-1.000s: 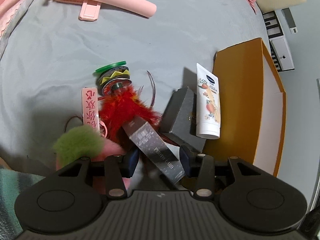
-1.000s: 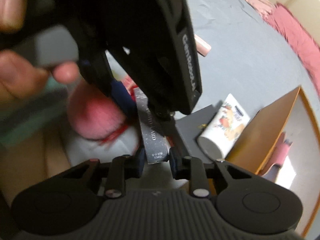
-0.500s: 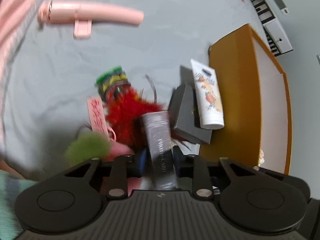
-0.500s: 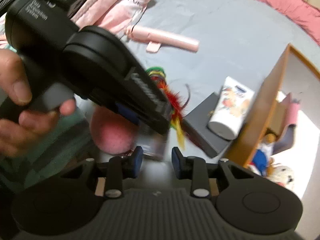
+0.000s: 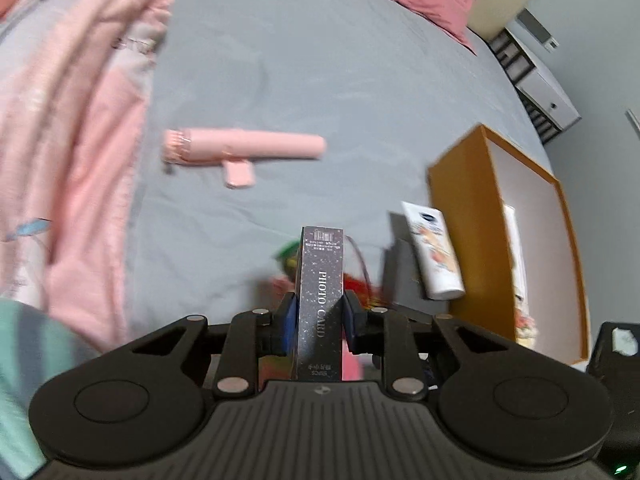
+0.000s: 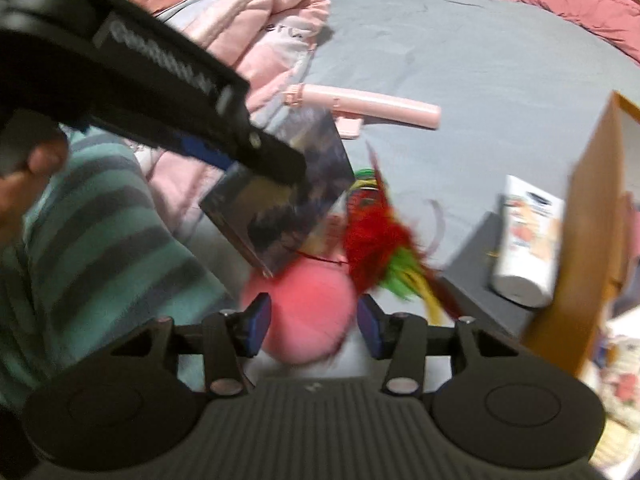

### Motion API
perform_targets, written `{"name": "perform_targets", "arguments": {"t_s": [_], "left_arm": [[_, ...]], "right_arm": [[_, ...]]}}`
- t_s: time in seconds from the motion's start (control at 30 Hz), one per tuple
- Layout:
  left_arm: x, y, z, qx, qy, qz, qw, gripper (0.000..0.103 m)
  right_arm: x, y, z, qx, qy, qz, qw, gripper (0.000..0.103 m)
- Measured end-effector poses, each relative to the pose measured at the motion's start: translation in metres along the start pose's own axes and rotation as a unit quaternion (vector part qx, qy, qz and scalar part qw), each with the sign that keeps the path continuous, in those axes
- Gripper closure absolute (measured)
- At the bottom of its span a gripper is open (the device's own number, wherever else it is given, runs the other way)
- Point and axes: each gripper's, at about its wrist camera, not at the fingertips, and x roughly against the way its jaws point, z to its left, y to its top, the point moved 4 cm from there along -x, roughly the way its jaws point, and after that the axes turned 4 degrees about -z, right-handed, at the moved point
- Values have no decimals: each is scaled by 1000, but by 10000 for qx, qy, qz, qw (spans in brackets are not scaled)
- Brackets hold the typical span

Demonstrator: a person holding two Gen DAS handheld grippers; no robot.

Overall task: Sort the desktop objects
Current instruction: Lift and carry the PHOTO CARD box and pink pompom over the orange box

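grey bed sheet (image 5: 320,60), white drawers (image 5: 548,92)

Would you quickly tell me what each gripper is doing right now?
Left gripper: shut on the photo card box, lifted off the bed.
Right gripper: jaws opening, gripping nothing; the pink ball lies behind them.

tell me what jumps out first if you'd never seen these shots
The dark glittery PHOTO CARD box stands front and centre, clamped in the left gripper. Below it the right gripper is opening over a fuzzy pink ball and red feather toy. Beyond lie a pink selfie stick and, right, an orange box.
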Motion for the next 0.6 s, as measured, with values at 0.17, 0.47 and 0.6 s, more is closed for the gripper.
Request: {"name": "perform_targets", "arguments": {"t_s": [0.17, 0.47, 0.6], "left_arm": [[7, 2, 21, 191, 18, -60, 9998, 76], [5, 2, 45, 464, -74, -34, 9989, 76], [1, 2, 48, 485, -79, 13, 9988, 76]], "right_arm": [[-26, 2, 18, 363, -93, 56, 9993, 53], [-67, -7, 23, 571, -103, 531, 9969, 50], [-76, -9, 25, 628, -263, 400, 9969, 55]]}}
